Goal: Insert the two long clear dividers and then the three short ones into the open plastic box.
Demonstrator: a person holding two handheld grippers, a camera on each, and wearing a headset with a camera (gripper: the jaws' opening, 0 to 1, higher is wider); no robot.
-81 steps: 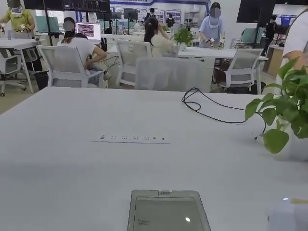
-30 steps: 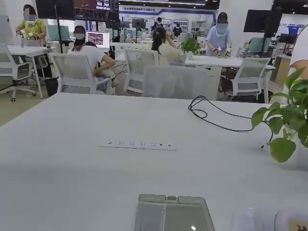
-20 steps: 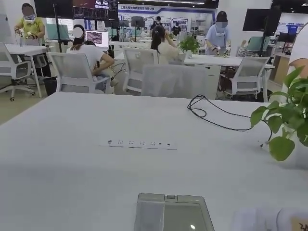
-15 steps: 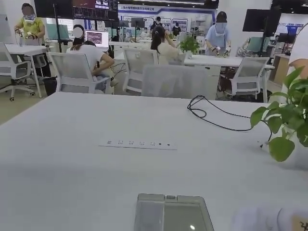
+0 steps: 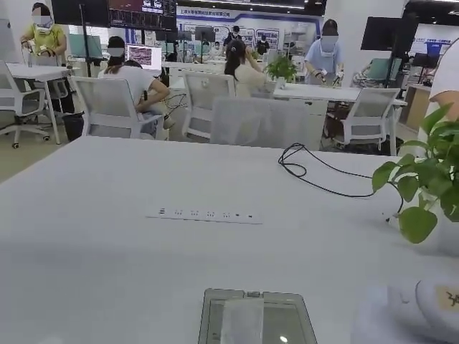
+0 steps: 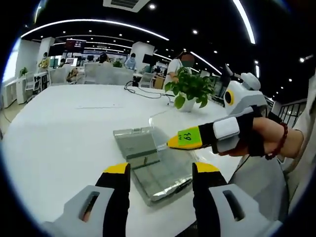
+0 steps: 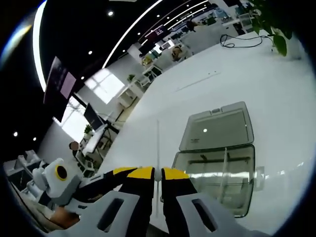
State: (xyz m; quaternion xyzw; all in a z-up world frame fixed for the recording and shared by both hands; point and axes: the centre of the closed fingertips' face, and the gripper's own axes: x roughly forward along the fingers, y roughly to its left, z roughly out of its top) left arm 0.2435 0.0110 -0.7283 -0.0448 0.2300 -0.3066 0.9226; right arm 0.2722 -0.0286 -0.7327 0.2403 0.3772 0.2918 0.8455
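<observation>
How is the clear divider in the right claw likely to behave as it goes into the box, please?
The clear divider shows as a thin straight line rising from the right claw, so it is probably light and fairly stiff, though thin enough to flex if forced. Its smooth plastic may slip or pivot in the pinch when it meets the box.

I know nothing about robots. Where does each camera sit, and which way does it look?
Head view: on the headset, looking forward and down over the table at the box; a blurred gripper at bottom right.
Left gripper view: on the left gripper, looking along its open jaws at the box; the person's hand holds the right gripper.
Right gripper view: on the right gripper, looking along jaws shut on a clear divider toward the box.
All share the box and plant.
</observation>
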